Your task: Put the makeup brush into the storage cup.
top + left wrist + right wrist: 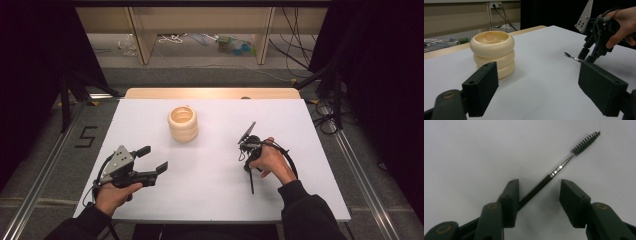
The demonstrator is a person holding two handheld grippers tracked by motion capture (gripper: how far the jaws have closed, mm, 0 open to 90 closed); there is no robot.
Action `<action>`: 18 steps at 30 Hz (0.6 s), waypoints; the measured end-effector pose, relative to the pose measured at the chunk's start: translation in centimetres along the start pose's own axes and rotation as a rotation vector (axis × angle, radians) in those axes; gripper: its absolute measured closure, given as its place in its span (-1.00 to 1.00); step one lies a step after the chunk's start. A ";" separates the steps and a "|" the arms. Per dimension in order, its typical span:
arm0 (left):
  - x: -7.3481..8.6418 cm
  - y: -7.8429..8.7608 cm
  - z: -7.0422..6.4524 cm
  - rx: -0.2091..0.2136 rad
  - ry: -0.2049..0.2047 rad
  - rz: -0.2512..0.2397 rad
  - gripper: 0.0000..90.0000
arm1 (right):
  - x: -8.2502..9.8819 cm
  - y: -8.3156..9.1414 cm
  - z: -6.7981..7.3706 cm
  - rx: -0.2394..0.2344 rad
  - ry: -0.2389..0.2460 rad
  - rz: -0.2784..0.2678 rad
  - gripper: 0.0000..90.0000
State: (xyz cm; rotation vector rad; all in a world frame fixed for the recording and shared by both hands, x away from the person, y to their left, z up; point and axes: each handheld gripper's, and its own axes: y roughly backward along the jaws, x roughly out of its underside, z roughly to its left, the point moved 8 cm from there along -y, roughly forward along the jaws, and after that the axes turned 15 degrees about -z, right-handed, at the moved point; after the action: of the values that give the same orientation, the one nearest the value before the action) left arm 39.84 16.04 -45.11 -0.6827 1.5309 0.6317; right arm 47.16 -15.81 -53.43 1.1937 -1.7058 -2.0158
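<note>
While my right gripper hangs over the thin brush on the white table, its jaws stand partly open and hold nothing. The brush lies slanted, bristles toward 1 o'clock (handle touching one jaw), so closing may flick it away. My left gripper waits wide open, empty.

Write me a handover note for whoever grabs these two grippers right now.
Right gripper: open, lowered over the small brush, jaws either side of its black handle, not yet closed.
Left gripper: open, holding nothing, low above the table on the left.
Brush lies flat on the white table, bristles free of the jaws.
Cream ringed container stands upright mid-table, far side, untouched by either gripper.
Done: right gripper lined up on the brush.
Left: probably close on the handle and lift.
</note>
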 end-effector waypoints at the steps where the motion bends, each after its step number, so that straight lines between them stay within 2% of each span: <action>1: 0.0 0.0 0.0 0.000 0.000 0.000 -0.64 | 0.0 0.0 0.0 0.000 0.000 0.000 0.17; 8: 0.0 0.0 0.0 0.000 0.002 0.000 -0.64 | 0.0 0.2 0.3 -0.007 -0.003 0.018 0.38; 10: 0.0 0.0 0.0 -0.002 0.001 0.000 -0.64 | 0.0 0.1 0.0 -0.014 0.024 0.013 0.42; 16: 0.0 0.0 0.0 -0.001 0.003 -0.002 -0.64 | 0.1 0.2 0.0 -0.018 0.022 0.020 0.50; 17: 0.0 0.0 0.0 -0.001 0.003 -0.002 -0.64 | 0.1 0.2 0.1 -0.016 0.002 0.029 0.53; 18: 0.0 0.0 0.0 -0.001 0.003 -0.003 -0.64 | 0.1 0.2 0.1 -0.017 0.005 0.029 0.54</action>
State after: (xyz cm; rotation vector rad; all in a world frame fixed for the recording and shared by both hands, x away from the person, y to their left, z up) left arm 39.84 16.05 -45.06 -0.6870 1.5322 0.6301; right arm 46.95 -15.84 -53.26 1.1600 -1.6901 -2.0053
